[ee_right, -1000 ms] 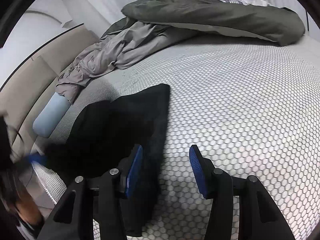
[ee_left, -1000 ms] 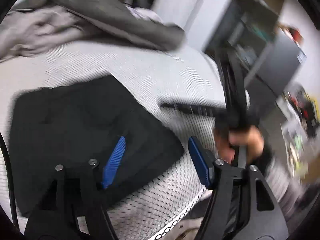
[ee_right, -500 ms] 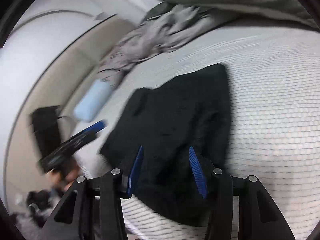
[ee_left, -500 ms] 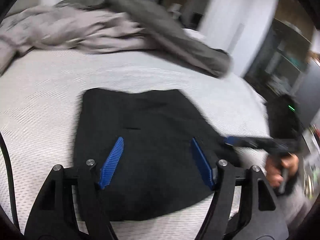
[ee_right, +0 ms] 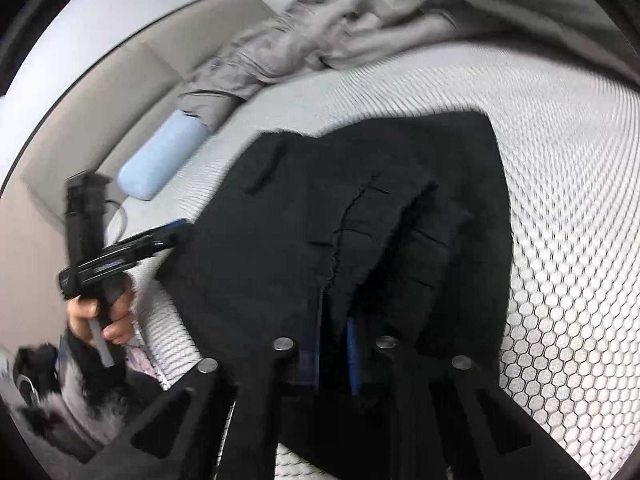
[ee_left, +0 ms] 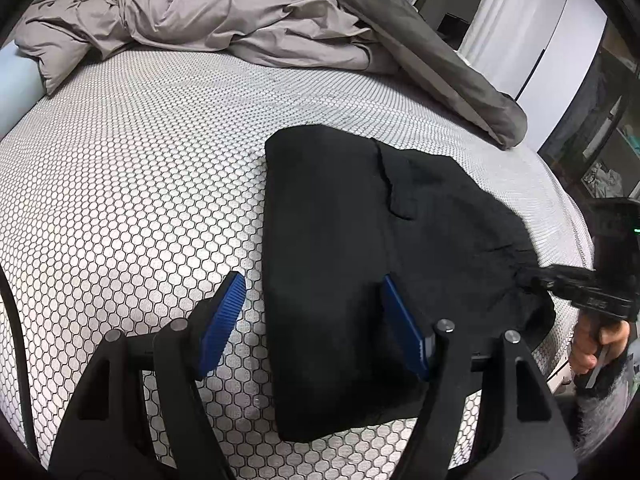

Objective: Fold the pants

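Black pants (ee_left: pixel 352 240) lie folded into a thick pad on the honeycomb mattress (ee_left: pixel 120 200). My left gripper (ee_left: pixel 312 318) hangs open over their left edge: the left pad is above bare mattress, the right pad above the cloth, neither touching. In the right wrist view my right gripper (ee_right: pixel 332 354) has its jaws closing tight on the near edge of the pants (ee_right: pixel 360 240), blue pads pressing the cloth. The left wrist view shows the right gripper (ee_left: pixel 532 276) biting the pants' right corner, with a hand behind it. The left gripper (ee_right: pixel 176 232) appears at the pants' left side.
A crumpled grey duvet (ee_left: pixel 224 20) and a darker blanket (ee_left: pixel 440 68) fill the far side of the bed. A light blue bolster (ee_right: pixel 160 164) lies by the beige bed surround (ee_right: pixel 100 92). The mattress edge runs just right of the pants; shelves (ee_left: pixel 600 120) stand beyond.
My right gripper moved onto the pants' near edge and shut on the cloth. The left gripper swung left, from above the pants' middle to their left edge, still open.
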`<control>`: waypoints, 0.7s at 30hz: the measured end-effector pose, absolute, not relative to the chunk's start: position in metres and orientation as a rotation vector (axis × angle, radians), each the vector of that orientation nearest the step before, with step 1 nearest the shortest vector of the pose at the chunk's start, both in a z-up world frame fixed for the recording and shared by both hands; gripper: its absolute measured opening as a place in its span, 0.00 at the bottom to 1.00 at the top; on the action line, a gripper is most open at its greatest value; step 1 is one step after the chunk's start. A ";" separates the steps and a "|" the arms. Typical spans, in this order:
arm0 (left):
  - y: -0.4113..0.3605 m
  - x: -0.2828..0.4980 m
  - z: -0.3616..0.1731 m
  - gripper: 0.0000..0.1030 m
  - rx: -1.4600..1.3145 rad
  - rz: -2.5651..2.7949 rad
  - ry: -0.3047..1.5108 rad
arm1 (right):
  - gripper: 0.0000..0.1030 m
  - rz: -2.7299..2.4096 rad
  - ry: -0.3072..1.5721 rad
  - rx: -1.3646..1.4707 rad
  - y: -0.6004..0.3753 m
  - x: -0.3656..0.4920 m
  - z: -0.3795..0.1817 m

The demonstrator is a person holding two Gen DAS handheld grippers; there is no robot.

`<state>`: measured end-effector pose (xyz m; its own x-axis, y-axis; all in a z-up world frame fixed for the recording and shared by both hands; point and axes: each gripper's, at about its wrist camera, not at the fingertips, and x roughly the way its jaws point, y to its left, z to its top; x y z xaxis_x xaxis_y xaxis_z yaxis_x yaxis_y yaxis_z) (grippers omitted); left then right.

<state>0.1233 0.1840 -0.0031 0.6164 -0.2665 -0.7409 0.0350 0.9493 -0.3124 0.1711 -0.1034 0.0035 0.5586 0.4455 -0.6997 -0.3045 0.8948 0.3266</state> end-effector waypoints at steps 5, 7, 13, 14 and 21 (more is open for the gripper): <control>0.170 0.121 0.005 0.65 -0.234 -0.195 0.892 | 0.09 0.376 0.923 0.160 -0.111 0.158 0.000; 0.165 0.123 0.000 0.65 -0.226 -0.200 0.908 | 0.18 0.301 0.996 0.140 -0.116 0.169 -0.022; 0.161 0.127 -0.008 0.65 -0.220 -0.193 0.924 | 0.42 0.351 0.929 0.278 -0.145 0.164 -0.004; 0.162 0.128 -0.009 0.66 -0.226 -0.194 0.926 | 0.42 0.363 0.930 0.314 -0.153 0.165 -0.004; 0.159 0.131 -0.014 0.66 -0.230 -0.187 0.934 | 0.42 0.459 0.988 0.535 -0.175 0.176 -0.024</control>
